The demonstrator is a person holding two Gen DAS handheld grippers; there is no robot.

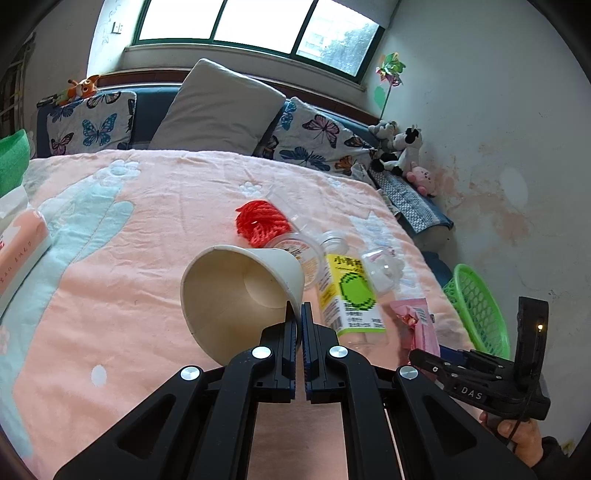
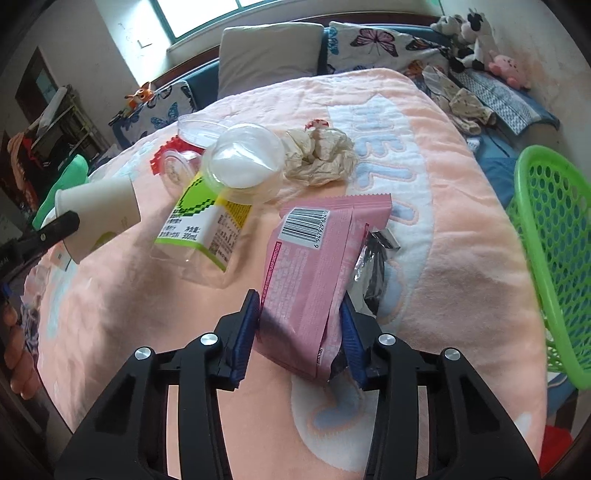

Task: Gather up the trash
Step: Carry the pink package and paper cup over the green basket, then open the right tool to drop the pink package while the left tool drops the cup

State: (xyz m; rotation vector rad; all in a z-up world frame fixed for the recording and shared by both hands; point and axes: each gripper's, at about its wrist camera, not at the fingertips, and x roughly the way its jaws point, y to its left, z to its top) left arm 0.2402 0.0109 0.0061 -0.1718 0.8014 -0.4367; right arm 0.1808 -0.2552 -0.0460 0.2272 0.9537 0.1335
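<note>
Pink wrapper point(image 2: 314, 273) lies near the bed's point(image 2: 461, 258) right edge, pinched between the right tongs point(image 2: 301, 317). Beyond, the left tongs point(image 1: 297, 314) clamp a paper cup's point(image 1: 240, 291) rim. That thin rim could slip before reaching the green basket point(image 2: 554, 251).

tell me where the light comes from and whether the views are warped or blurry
Left wrist view: daylight from the window, which is blown out white; fisheye bends the room's edges; the paper cup is sharp. Right wrist view: same curving, dark corners, the pink wrapper sharp.
</note>
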